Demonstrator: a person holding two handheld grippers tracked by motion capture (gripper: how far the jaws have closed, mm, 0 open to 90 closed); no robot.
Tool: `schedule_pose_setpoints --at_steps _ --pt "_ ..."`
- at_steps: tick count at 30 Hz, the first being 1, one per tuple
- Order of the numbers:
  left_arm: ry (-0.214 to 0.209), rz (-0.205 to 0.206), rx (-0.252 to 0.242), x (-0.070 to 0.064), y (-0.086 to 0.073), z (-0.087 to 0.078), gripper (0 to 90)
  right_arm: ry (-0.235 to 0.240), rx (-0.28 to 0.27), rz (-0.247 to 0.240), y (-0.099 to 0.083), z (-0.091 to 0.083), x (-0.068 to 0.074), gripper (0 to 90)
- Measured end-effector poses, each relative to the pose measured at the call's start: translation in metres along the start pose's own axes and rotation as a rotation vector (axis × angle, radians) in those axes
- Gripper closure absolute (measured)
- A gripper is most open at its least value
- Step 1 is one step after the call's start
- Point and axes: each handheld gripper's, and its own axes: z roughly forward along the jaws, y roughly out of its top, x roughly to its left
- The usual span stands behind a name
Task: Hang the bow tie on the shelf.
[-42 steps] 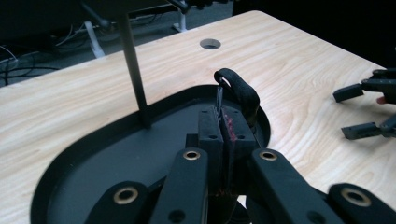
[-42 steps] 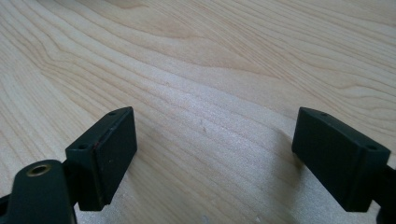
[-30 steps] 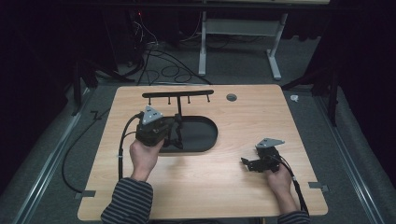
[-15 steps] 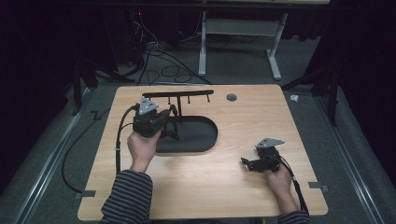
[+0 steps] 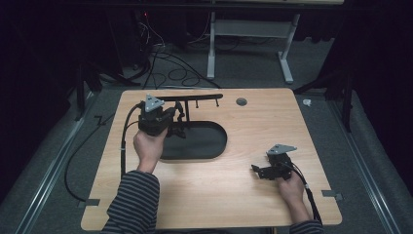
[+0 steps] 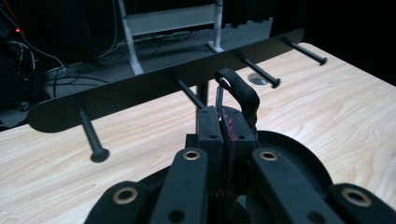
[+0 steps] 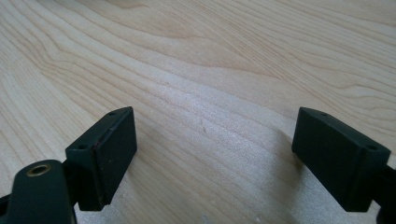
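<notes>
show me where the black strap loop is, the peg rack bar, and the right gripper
black strap loop (image 6: 240,91), left gripper view, top curve of the loop.
peg rack bar (image 6: 154,86), left gripper view, flat face of the bar.
right gripper (image 7: 215,156), right gripper view, midway between its open jaws.

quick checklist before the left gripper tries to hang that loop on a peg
1. Grip: left gripper has its jaws shut on the black loop - ok.
2. Loop open and facing the rack: it stands up above the jaw tips - ok.
3. Target peg free: the peg just behind the loop is bare - ok.
4. Loop lined up with that peg's tip: it sits a little to one side, and how far short it is cannot be read - cannot tell.
5. Rack upright on its dark base - ok.
6. Right gripper out of the way: open, low over the table, far from the rack - ok.
</notes>
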Motion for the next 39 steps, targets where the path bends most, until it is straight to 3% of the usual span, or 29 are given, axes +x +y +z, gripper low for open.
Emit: schedule_pose_setpoints --at_steps 26,39 --pt "0.090 0.004 0.039 0.008 0.004 0.023 86.9 0.000 0.000 0.000 0.000 0.000 0.000 14.8" --pt "0.078 0.024 0.048 0.007 0.003 0.018 77.7 0.000 0.000 0.000 0.000 0.000 0.000 14.8"
